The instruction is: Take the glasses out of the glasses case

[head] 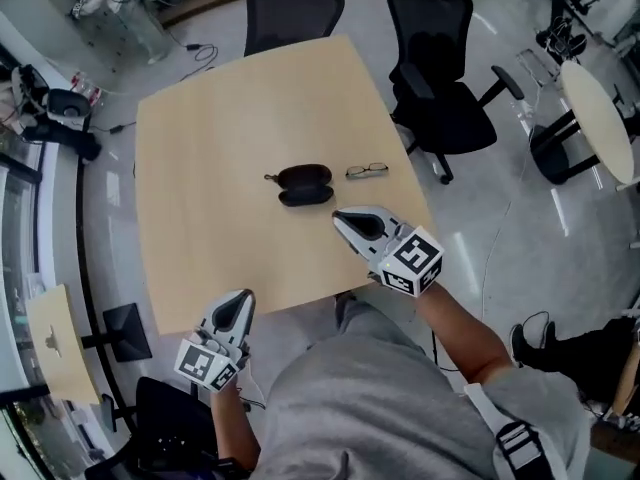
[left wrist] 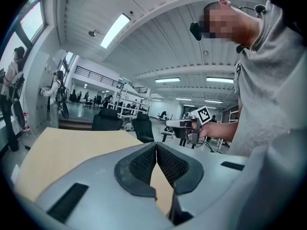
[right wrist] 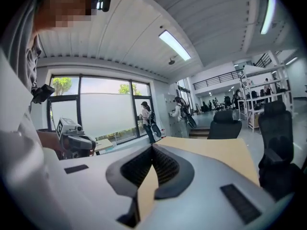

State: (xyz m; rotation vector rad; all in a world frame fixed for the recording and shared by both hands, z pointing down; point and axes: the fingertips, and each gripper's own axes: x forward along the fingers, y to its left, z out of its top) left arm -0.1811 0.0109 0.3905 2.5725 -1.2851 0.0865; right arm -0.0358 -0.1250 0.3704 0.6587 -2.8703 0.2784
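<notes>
Out on the pale worktop [head: 220, 168] the dark glasses case [head: 305, 184] sits near the middle, looking open with its two halves spread, and the glasses [head: 367, 171] are lying just beside it at about its 3 o'clock, apart from it and flat on the wood. So the main job looks done: the glasses are out. The right tongs [head: 340, 219] hang at the case's 5 o'clock, well clear of it, pads pressed together with nothing between them. The left tongs [head: 242, 298] sit down at 7 o'clock off the near edge, likewise closed and empty. Nothing is in hand, and I'd say all that's left is parking both tools
</notes>
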